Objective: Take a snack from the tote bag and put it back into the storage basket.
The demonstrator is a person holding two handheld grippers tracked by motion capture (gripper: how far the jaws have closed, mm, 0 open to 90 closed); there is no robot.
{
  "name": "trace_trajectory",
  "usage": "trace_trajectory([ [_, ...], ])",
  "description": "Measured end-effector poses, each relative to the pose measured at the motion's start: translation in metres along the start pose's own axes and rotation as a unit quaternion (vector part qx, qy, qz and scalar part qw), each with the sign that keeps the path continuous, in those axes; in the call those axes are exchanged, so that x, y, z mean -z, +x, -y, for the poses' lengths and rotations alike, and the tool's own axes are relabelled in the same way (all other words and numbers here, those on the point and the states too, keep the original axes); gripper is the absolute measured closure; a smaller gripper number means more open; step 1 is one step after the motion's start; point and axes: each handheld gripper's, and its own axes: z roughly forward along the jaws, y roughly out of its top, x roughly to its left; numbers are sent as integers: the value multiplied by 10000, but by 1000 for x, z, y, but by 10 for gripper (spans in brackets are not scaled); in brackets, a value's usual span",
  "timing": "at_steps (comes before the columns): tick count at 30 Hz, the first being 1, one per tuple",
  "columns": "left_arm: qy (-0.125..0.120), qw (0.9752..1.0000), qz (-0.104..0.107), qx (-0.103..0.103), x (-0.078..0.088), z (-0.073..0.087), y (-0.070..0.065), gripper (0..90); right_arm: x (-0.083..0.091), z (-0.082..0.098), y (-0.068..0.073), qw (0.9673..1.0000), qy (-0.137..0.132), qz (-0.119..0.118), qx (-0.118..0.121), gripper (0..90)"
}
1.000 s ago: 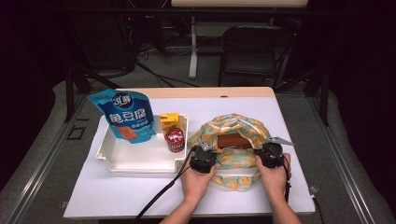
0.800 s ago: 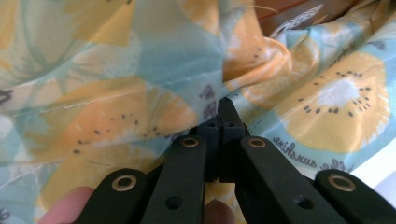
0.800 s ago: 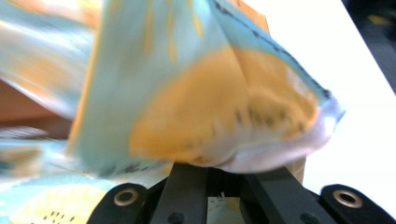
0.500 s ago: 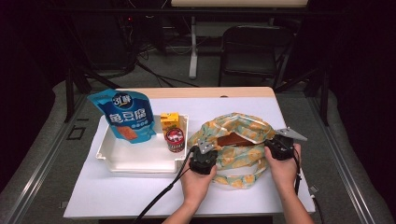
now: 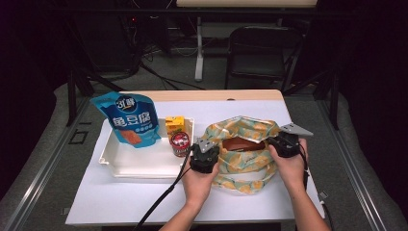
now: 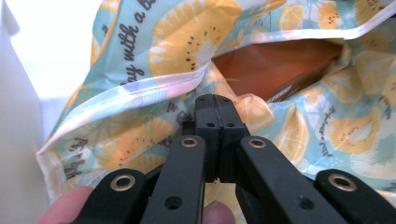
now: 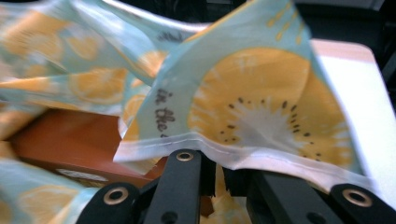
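- Cotton-like, lemon-printed bag (image 5: 240,149) lies at centre right of the high view, its mouth pulled wide, likely for loading; a brown box (image 5: 238,144) sits inside.
- Left gripper (image 6: 215,105) is clenched on the bag's hem.
- Right gripper (image 7: 215,161) pinches the opposite hem; its jaws have just been easing apart.
- White tray (image 5: 144,166), centre left, holds pouch (image 5: 127,120), can (image 5: 180,143) and carton (image 5: 174,124), probably waiting.

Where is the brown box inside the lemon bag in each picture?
High view: the flat reddish-brown cardboard box lies in the bag's open mouth, between the two grippers.
Left gripper view: upper right, just past the shut jaws.
Right gripper view: lower left, under the lifted cloth edge.
Shared landmark: the pale blue cloth bag printed with orange citrus slices, wrapped around the box in all three.
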Motion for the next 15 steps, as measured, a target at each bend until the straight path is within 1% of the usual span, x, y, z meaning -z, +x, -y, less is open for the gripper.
trace_trajectory([
  [1, 45, 9999, -102, -28, -2, 1, 0, 900, -5, 1, -1, 10000, 63, -30, 4, 860],
  [2, 38, 9995, -282, -98, -2, 2, -2, 900, -9, 2, -1, 9999, 111, -72, 16, 856],
  [3, 39, 9991, -392, -146, -3, 3, -3, 900, -13, 4, -1, 9998, 135, -140, 83, 847],
  [4, 65, 9988, -442, -181, -3, 3, -3, 900, -17, 7, 0, 9997, 137, -188, 109, 829],
  [5, 54, 9986, -499, -178, -3, 4, -3, 900, -18, 8, 0, 9994, 204, -252, 140, 810],
  [6, 15, 9983, -566, -168, -4, 5, -2, 900, -20, 9, 0, 9994, 217, -212, 172, 797],
  [7, 62, 9982, -586, -137, -4, 5, 0, 900, -22, 10, 1, 9994, 238, -121, 203, 796],
  [8, 96, 9981, -600, -102, -5, 6, 2, 900, -22, 10, 0, 9995, 218, -117, 178, 794],
  [9, 128, 9980, -612, -91, -6, 7, 3, 900, -23, 9, -2, 9995, 258, -38, 180, 793],
  [10, 176, 9978, -635, -99, -7, 8, 3, 900, -24, 9, -4, 9996, 241, 38, 121, 798],
  [11, 235, 9971, -693, -194, -8, 10, 1, 900, -25, 8, -6, 9996, 250, 84, 52, 798],
  [12, 227, 9972, -688, -183, -9, 12, 0, 900, -26, 8, -10, 9996, 264, 108, -27, 797],
  [13, 215, 9971, -696, -203, -9, 13, -1, 900, -27, 8, -12, 9997, 208, 117, -105, 805],
  [14, 194, 9968, -735, -230, -9, 13, -2, 900, -27, 9, -13, 9995, 208, 201, -125, 822],
  [15, 190, 9968, -745, -233, -9, 13, -2, 900, -27, 9, -15, 9992, 233, 294, -151, 861],
])
